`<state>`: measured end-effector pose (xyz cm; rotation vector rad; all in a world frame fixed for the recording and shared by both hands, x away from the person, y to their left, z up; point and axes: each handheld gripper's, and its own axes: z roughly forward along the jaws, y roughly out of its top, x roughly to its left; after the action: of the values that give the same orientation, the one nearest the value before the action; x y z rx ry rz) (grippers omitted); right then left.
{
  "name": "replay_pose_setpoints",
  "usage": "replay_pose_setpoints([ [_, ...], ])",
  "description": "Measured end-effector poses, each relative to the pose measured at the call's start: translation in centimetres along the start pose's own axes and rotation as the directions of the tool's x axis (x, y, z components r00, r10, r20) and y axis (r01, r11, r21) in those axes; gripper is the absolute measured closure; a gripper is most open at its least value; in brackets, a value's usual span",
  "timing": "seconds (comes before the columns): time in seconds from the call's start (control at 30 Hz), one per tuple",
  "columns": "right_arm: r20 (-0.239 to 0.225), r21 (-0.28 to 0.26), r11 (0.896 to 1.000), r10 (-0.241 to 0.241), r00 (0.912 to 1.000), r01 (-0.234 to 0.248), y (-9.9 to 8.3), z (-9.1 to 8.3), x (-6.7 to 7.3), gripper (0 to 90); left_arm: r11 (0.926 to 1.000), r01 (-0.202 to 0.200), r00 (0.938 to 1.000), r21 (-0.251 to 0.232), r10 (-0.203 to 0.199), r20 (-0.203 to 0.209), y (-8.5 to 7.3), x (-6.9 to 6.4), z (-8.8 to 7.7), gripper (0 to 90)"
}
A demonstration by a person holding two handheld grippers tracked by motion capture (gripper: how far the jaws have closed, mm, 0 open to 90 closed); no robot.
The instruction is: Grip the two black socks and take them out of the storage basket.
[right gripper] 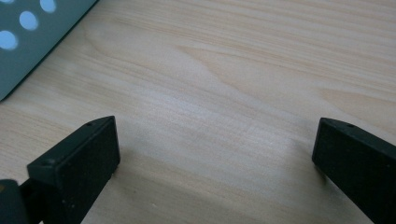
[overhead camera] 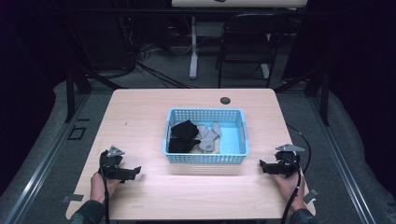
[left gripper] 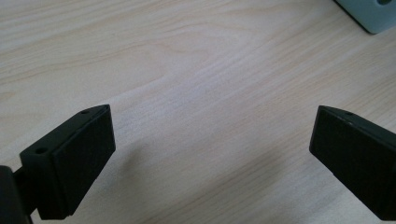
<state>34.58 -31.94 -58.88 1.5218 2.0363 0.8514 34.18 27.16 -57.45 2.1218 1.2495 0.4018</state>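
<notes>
- A pale wooden table [overhead camera: 140,116] is seen from above, with a small dark round hole [overhead camera: 225,100] near its far edge at about 12 o'clock
- A blue perforated basket [overhead camera: 206,157] is placed just past the table's centre, towards 12 o'clock; one of its corners is caught at 1 o'clock in the left gripper view and at 10 o'clock in the right gripper view
- Inside the basket, a black cloth [overhead camera: 183,136] is bunched on the 9 o'clock side, and a grey cloth [overhead camera: 208,136] is laid just beside it towards the middle; whether the two are touching cannot be told
- The left gripper [overhead camera: 135,171] is held low over the table at about 8 o'clock from the basket, well apart from it, jaws pointed towards 3 o'clock; in the left gripper view its jaws are spread wide with bare wood between them
- The right gripper [overhead camera: 262,165] is held at about 4 o'clock from the basket, near its corner, jaws pointed towards 9 o'clock; in the right gripper view its jaws are likewise spread wide and nothing is gripped
- A hand [overhead camera: 99,185] is wrapped around each gripper's rear end near the table's 6 o'clock edge
</notes>
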Motion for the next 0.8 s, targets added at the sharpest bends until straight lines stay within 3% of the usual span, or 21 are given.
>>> replay_pose_setpoints([
  [0.23, -0.003, 0.004, 1.000, 0.000, 1.0000, 0.000, 0.0, 0.0, -0.1, 0.0, 1.0000, 0.007, 0.9996, 0.004, -0.007, 0.028, 0.7, 0.0, -0.4, 0.3],
  [0.57, -0.001, 0.003, 1.000, 0.000, 1.0000, 0.000, 0.0, 0.0, 0.0, 0.0, 0.9996, -0.018, 0.9982, -0.024, 0.019, 0.058, 1.9, -0.2, -1.5, 0.7],
  [0.8, -0.006, 0.003, 1.000, -0.002, 1.0000, 0.002, 0.0, 0.0, 0.0, 0.2, 0.9990, -0.040, 0.9950, -0.020, 0.042, 0.091, 3.7, -0.4, -2.3, 2.4],
])
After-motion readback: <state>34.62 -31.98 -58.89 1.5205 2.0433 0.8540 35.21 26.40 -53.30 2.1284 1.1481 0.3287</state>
